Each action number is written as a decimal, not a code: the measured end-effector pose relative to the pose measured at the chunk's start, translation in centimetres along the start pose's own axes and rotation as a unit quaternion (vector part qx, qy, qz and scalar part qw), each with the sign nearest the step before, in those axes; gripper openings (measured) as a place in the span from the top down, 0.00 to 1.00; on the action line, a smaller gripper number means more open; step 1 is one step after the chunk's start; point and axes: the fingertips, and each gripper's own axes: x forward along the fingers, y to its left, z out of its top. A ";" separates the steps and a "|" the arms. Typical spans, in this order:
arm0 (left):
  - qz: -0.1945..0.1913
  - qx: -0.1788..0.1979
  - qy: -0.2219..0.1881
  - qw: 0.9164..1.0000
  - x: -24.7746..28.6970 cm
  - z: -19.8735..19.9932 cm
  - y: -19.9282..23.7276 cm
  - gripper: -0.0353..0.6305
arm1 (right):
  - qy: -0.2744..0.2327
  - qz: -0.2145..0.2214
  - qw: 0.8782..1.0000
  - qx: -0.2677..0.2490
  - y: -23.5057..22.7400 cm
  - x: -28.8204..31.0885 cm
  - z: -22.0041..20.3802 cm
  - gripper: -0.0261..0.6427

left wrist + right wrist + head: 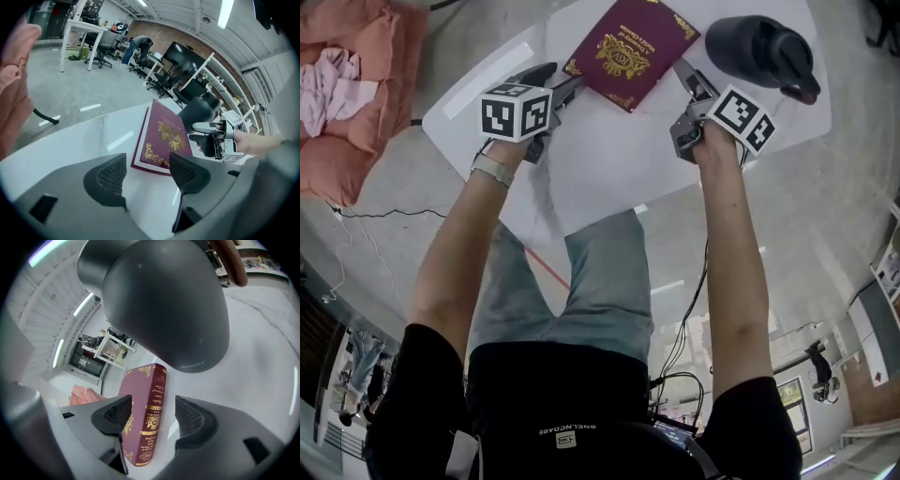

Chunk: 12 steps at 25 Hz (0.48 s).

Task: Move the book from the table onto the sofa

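Two-sided approach on maroon hardback book (630,52), top centre: brackets it with left gripper (555,82) and right gripper (689,80), both wide, empty. Next, likely: pinch spine, lift.

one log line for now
maroon gold-stamped hardcover book: flat on white table | left gripper: open, at its corner | right gripper: open, around its spine | lift: not yet
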 end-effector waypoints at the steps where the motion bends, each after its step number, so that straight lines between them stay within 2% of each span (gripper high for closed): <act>1: 0.001 -0.003 -0.002 1.000 0.2 0.0 0.2 0.53 | 0.001 0.003 1.000 0.008 -0.1 0.4 -0.1 0.54; 6: 0.000 -0.021 -0.012 1.000 0.9 -0.1 0.4 0.53 | -0.002 0.017 0.999 0.049 -0.9 1.8 -0.6 0.54; 12: -0.020 -0.032 -0.007 0.999 1.2 -0.1 0.1 0.56 | 0.011 0.032 0.998 0.047 -0.8 3.2 -1.7 0.54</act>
